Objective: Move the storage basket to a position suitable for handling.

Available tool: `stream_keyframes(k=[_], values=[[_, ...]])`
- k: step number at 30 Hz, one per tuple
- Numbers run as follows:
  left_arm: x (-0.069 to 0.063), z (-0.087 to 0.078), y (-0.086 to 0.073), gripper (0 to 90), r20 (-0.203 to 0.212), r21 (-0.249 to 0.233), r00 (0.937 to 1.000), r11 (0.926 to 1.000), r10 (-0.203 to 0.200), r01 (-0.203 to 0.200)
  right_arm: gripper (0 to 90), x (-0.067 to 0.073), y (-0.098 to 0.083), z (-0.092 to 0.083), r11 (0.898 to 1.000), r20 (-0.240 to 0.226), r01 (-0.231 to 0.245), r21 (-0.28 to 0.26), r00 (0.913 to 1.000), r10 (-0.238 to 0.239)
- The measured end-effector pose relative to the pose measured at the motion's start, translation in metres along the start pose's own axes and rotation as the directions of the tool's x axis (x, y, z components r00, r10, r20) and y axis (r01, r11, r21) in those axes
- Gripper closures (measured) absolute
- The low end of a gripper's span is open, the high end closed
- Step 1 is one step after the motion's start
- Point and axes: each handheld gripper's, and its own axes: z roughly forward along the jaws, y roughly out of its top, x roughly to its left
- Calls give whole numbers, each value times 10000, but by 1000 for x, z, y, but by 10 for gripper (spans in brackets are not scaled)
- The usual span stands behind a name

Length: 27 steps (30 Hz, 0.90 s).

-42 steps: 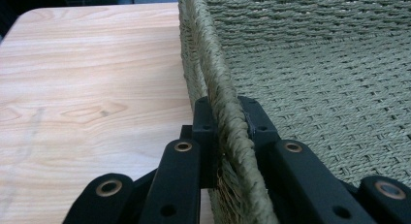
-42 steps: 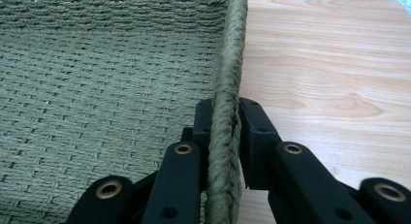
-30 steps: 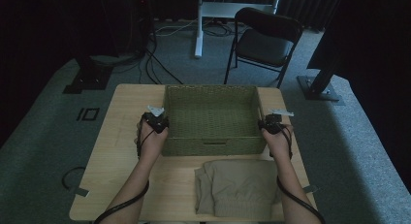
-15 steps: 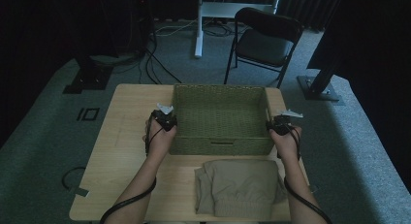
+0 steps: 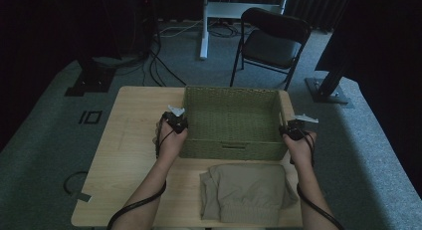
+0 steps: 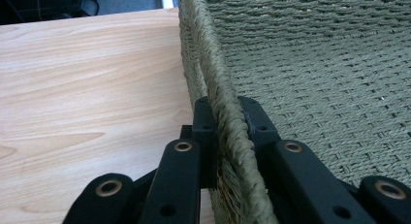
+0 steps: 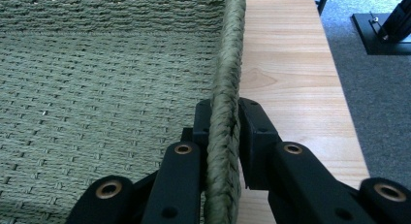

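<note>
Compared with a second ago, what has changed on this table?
The green woven basket has slid toward the table's right, carried by the left gripper and right gripper, each clamped on a side rim. The folded beige garment stayed put on the wooden table.

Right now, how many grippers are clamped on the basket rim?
2. The left gripper is shut on the left wall's rim of the basket; the right gripper is shut on the right wall's rim. Neither is hidden.
</note>
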Motion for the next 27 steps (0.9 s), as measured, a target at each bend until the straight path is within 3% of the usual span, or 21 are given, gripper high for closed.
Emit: stream_keyframes(k=[20,27], values=[[-33,3,2,804,125,20,9998,9999,123,-123,782,-32,-5,-10,9992,45,-385,-55,9992,385],[-40,2,1,803,131,21,9998,9999,156,-156,779,-41,-6,-13,9996,-1,-280,-40,9996,280]])
